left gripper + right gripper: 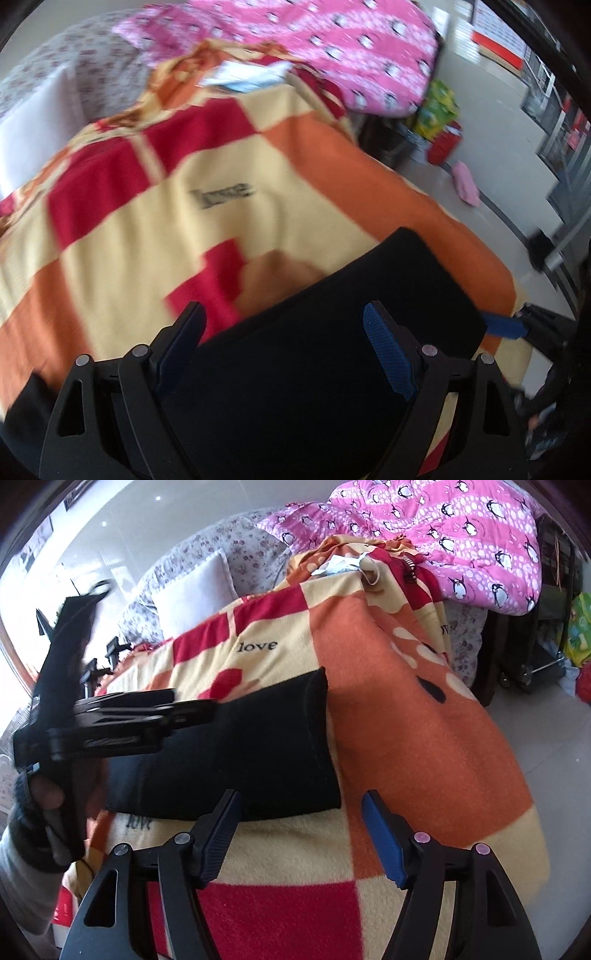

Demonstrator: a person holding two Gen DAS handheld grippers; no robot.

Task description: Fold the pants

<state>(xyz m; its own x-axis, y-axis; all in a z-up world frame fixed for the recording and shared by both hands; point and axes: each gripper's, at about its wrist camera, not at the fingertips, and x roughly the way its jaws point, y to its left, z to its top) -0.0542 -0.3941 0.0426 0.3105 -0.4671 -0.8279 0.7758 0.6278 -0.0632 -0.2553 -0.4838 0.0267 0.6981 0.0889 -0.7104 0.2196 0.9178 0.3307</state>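
Black pants [258,753] lie folded into a compact rectangle on a red, orange and cream checked blanket [424,738]. In the left wrist view the pants [332,369] fill the lower middle. My left gripper [284,321] is open and hovers just above them, holding nothing; it also shows from the side in the right wrist view [207,709], over the pants' left part. My right gripper [301,808] is open and empty at the pants' near edge; one blue pad of it [504,326] shows at the pants' right side.
The blanket [147,221] covers a bed. A pink penguin quilt [461,542] and a floral pillow [207,590] lie at the back. The bed's right edge drops to a tiled floor [554,738] with bags [439,107] and a pink cloth [465,184].
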